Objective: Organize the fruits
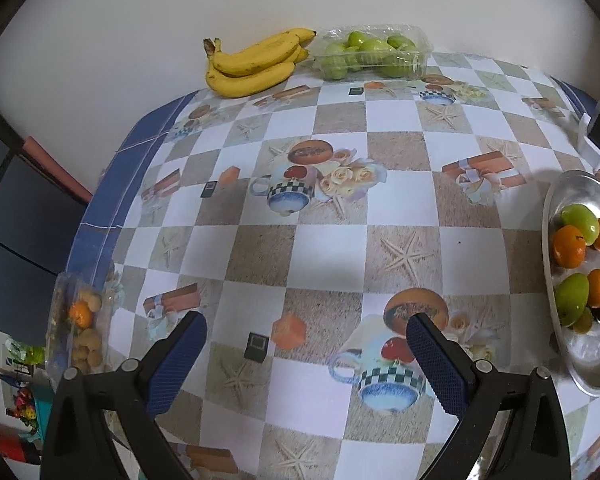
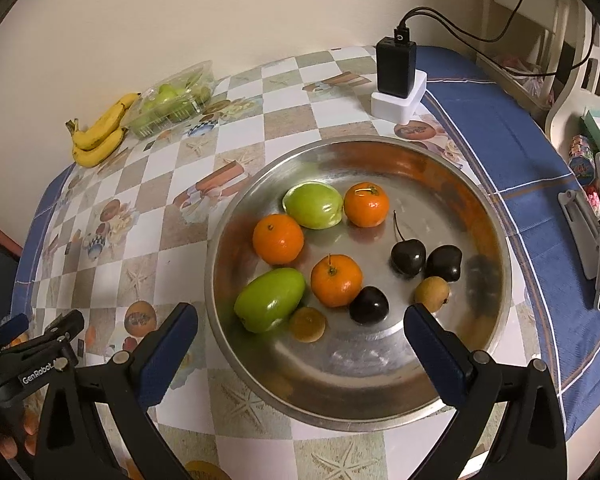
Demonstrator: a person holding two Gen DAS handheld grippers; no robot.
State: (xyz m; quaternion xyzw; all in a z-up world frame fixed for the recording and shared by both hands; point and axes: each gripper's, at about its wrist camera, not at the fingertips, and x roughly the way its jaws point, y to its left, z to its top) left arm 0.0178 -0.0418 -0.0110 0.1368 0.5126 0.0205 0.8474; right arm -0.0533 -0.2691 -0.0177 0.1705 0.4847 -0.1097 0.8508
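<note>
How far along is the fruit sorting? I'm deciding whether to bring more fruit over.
Partly done: the metal tray already holds three oranges, two green fruits, three dark cherries and two small brown fruits. Nothing is in hand; the left gripper and right gripper are both open and empty. Still off the tray: the bananas, the clear box of green fruit, and a packet of small fruit.

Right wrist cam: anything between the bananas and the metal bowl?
Only bare tablecloth between bananas and metal bowl; the clear green-fruit tub sits beside the bananas.

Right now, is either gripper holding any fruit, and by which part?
Nothing is held. The left gripper and right gripper are both open, with nothing between their fingers.
</note>
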